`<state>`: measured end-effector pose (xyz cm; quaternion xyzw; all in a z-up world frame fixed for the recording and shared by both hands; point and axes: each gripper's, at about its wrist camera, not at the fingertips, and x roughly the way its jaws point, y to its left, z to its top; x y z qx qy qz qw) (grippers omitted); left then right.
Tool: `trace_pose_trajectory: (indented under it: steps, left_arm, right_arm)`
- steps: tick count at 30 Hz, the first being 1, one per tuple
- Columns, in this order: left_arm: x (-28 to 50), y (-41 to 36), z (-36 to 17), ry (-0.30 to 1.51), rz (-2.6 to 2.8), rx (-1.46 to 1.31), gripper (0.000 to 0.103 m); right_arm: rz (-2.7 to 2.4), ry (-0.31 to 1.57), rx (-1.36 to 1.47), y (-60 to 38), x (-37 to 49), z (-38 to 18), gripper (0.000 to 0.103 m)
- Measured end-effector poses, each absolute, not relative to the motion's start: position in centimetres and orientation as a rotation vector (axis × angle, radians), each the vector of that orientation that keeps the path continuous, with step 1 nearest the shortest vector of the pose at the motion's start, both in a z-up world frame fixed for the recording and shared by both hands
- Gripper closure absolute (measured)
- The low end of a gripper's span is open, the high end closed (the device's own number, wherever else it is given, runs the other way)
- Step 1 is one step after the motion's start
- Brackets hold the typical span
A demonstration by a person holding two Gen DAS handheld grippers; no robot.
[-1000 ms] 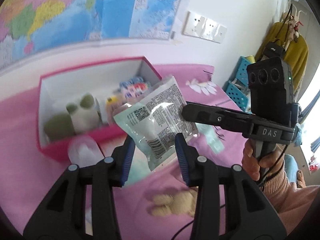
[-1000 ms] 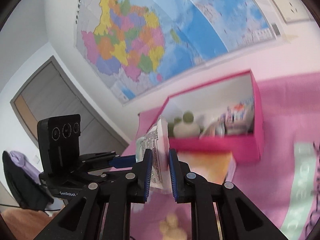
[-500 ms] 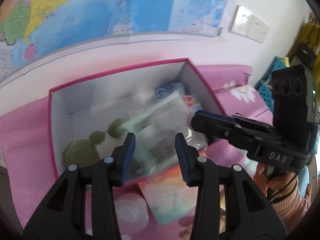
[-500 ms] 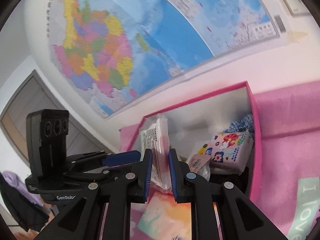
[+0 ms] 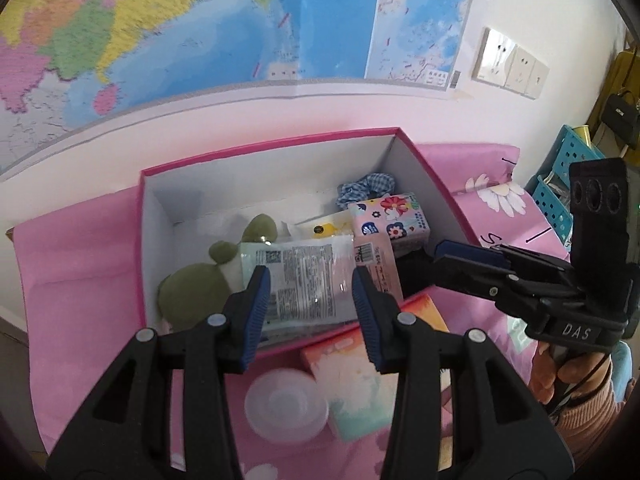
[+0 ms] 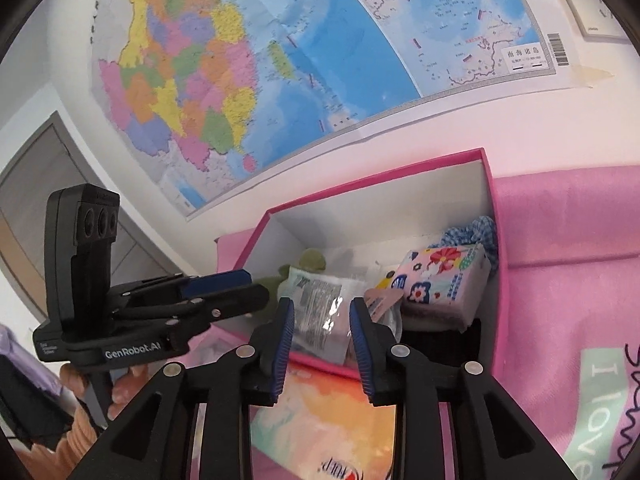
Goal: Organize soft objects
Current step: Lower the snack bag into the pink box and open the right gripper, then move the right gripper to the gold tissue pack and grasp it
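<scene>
The packet (image 5: 304, 280) lies flat in the pink box (image 5: 272, 144), frame centre, against the green plush (image 5: 192, 288). My right claw (image 6: 322, 328) has just been opening and has let go; my left claw (image 5: 310, 304) hangs open above it, gripping nothing.

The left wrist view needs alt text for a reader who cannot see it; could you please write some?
An open pink cardboard box on a pink bedspread holds a clear printed plastic packet, a green plush toy and a floral tissue pack. The left gripper hangs open above the packet, and the right gripper reaches in from the right.
</scene>
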<state>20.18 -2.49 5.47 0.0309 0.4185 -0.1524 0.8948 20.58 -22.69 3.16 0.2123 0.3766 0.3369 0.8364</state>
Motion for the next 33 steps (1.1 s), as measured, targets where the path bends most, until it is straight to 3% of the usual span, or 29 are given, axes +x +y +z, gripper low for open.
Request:
trace_pose_trajectory:
  steps: [10,14,20,33]
  left_arm:
    - [13.1,-2.7,6.9,0.750,-0.397,0.066,0.053]
    - [11.0,-3.5,6.7,0.744,-0.456,0.051,0.053]
    - [8.2,-5.0,5.6,0.749,-0.508,0.075,0.053]
    - [5.6,-5.7,-0.4,0.900,-0.537,0.038,0.053]
  right_arm:
    - [0.744,0.783,0.434,-24.6,16.6,3.7,0.066]
    - [0.740,0.782,0.433,-25.5,15.0,3.9,0.060]
    - [0.735,0.780,0.433,-27.1,12.5,4.1,0.059]
    - [0.726,0.892,0.397,-28.5,6.7,0.8,0.056]
